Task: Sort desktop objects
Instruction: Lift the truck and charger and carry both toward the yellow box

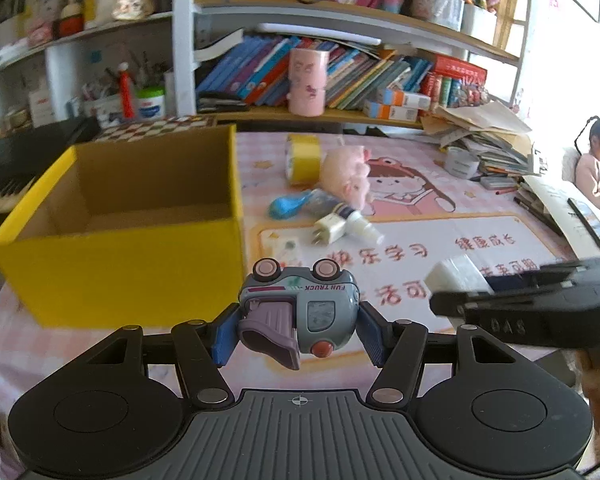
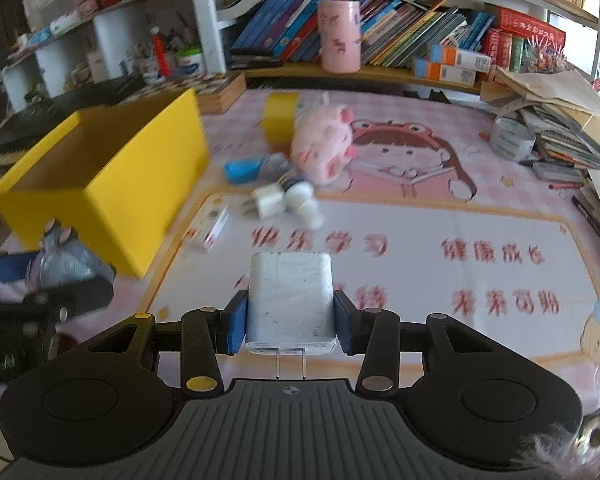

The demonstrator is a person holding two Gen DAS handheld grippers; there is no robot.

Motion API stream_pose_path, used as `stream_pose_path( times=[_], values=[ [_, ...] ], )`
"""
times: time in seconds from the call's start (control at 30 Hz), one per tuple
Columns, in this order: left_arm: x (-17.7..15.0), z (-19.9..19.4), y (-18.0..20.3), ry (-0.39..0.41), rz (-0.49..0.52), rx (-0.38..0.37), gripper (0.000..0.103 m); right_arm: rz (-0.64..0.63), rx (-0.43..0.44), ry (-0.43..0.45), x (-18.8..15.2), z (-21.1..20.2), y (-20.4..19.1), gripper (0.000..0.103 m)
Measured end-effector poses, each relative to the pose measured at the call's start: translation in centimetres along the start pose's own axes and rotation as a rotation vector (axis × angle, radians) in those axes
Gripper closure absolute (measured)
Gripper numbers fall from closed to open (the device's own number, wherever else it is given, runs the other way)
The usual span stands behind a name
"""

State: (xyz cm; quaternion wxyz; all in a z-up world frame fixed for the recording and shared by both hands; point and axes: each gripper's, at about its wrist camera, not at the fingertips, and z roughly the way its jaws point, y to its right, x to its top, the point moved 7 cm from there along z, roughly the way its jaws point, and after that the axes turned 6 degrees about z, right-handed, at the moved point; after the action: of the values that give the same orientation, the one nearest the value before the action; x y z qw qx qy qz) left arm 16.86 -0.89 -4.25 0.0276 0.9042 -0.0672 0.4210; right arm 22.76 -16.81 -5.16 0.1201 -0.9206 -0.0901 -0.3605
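Your left gripper [image 1: 298,330] is clamped on the toy truck [image 1: 300,312], wheels up, pinched between both blue pads. The yellow box [image 1: 116,248] sits open just ahead to its left. Your right gripper [image 2: 290,322] is clamped on the white charger [image 2: 290,300], prongs pointing back at you. Ahead of both, a pink plush [image 2: 324,144], a smaller plug [image 1: 330,230] and a yellow tape roll [image 1: 303,158] lie on the mat.

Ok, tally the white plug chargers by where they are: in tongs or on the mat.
In tongs: 1, the big white plug charger in the right tongs
On the pink mat: 1, the small white plug charger
Total: 2
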Motion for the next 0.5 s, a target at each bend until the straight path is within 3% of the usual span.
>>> stream_pose_path(
  times=[0.5],
  values=[
    [-5.9, -5.9, -2.8, -0.038, 0.024, -0.005, 0.042, 0.038, 0.02, -0.031, -7.6, -3.7, -6.0, 0.063]
  ],
)
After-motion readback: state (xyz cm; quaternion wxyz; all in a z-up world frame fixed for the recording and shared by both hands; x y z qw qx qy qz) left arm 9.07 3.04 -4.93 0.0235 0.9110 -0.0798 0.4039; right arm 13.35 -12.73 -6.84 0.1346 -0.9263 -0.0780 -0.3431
